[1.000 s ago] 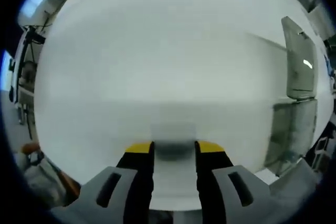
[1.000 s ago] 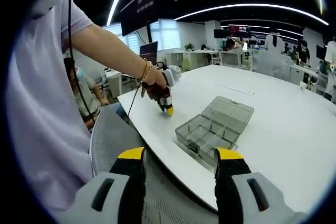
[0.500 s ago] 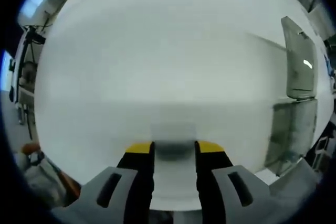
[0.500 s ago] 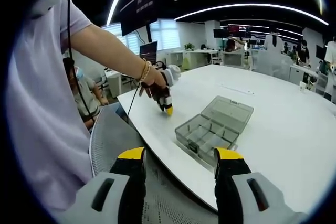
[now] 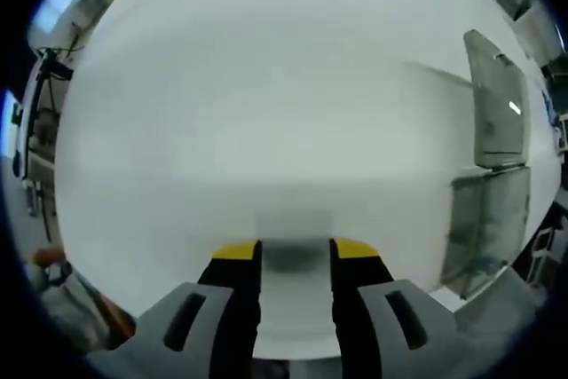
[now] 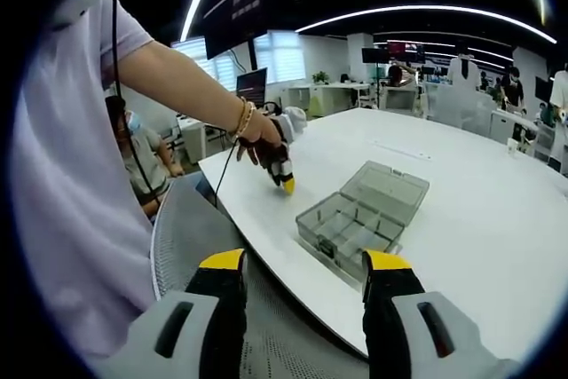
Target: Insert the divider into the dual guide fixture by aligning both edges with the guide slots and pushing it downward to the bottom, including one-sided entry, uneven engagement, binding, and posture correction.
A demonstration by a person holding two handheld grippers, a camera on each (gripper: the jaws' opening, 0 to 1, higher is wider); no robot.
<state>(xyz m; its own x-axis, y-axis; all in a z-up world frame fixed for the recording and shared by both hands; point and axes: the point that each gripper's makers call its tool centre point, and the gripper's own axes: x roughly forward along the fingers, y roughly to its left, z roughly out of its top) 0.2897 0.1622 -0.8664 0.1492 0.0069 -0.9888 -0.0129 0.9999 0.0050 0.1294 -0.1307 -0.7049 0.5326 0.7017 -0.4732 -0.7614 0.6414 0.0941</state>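
My left gripper (image 5: 294, 250) is low over the white table (image 5: 266, 86), its yellow-tipped jaws shut on a small clear divider (image 5: 293, 226) that is blurred and spans the gap. In the right gripper view a hand holds that left gripper (image 6: 282, 177) tip-down on the table, left of the clear compartment box (image 6: 351, 228). The box's lid (image 6: 388, 185) lies open behind it. The same box (image 5: 486, 219) and lid (image 5: 497, 99) stand at the right edge of the left gripper view. My right gripper (image 6: 303, 264) is open and holds nothing, off the table's near edge.
A grey mesh chair seat (image 6: 275, 335) lies under my right gripper. The person's arm and pale sleeve (image 6: 71, 157) take up the left side. Behind the table (image 6: 479, 210) are desks, screens and other people.
The left gripper view has shifted slightly, so the box sits a little further left in it. The things on the table have not moved.
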